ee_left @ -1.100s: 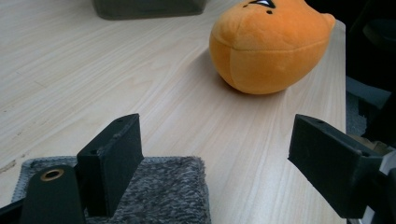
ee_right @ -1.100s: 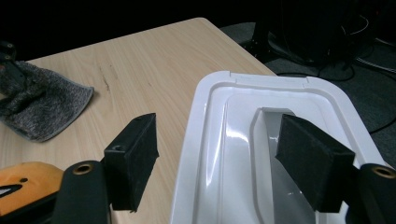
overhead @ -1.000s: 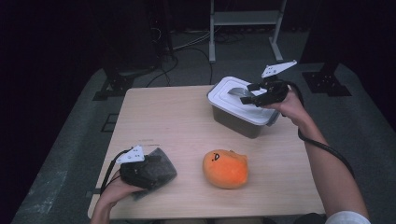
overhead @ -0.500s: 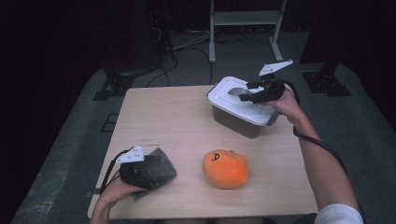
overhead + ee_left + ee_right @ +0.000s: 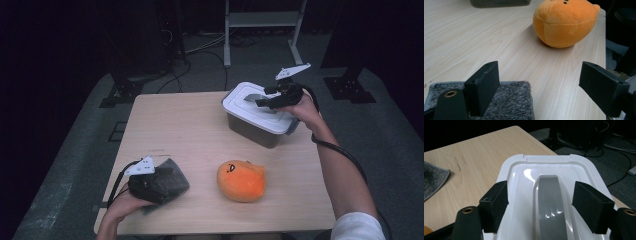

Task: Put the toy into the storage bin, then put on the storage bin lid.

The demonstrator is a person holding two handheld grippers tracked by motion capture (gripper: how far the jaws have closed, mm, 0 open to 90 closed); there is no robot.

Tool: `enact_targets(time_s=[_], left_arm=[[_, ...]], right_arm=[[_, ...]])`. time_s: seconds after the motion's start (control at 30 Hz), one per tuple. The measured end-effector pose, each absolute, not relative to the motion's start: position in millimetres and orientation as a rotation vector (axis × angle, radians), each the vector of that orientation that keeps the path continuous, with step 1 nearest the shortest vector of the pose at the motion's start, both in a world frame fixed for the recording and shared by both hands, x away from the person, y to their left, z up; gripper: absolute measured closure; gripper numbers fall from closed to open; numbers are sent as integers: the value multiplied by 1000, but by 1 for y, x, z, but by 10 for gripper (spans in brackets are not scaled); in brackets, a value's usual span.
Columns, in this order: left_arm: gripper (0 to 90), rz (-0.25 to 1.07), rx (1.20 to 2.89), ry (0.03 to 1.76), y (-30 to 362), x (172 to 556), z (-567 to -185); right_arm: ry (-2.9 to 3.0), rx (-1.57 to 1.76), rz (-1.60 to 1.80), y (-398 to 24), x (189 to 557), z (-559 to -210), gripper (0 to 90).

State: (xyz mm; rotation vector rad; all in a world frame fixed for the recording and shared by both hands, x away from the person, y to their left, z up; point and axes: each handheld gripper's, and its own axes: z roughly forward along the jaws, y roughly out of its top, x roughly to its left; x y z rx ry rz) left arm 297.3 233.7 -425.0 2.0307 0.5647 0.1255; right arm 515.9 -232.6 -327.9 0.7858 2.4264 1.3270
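A box with a white lid (image 5: 239, 100) stands at the table's far right. My right gripper (image 5: 263, 100) hovers just over the lid, open, its jaws on either side of the grey handle (image 5: 548, 202) without touching it. In the right gripper view the right gripper (image 5: 541, 206) looks along the white lid (image 5: 517, 168). At the near left, my left gripper (image 5: 162, 176) rests open on a grey fuzzy cloth (image 5: 172, 186). In the left gripper view the left gripper (image 5: 540, 80) has one jaw above the grey cloth (image 5: 509, 105) and the other past its edge. An orange plush toy (image 5: 241, 180) lies on the table between them.
The wooden table (image 5: 185, 125) has bare room across its middle and far left. The orange plush toy (image 5: 565, 22) sits close ahead of the left gripper. A metal stand (image 5: 262, 20) and cables lie on the dark floor behind the table.
My right gripper has edged a little to the left and lower over the box lid. The left hand and the cloth have stayed where they were.
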Motion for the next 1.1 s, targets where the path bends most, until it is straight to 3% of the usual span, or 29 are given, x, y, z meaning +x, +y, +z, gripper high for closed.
enact_targets(time_s=[0.5,0.73,1.1], left_arm=[[151,125,2026,571,235,296,-425],[151,118,2023,573,236,295,-426],[151,119,2015,571,237,296,-425]], right_arm=[[2428,789,1259,-225,527,-340,463],[2426,785,1249,-225,526,-342,647],[2440,752,1250,-226,518,-332,653]])
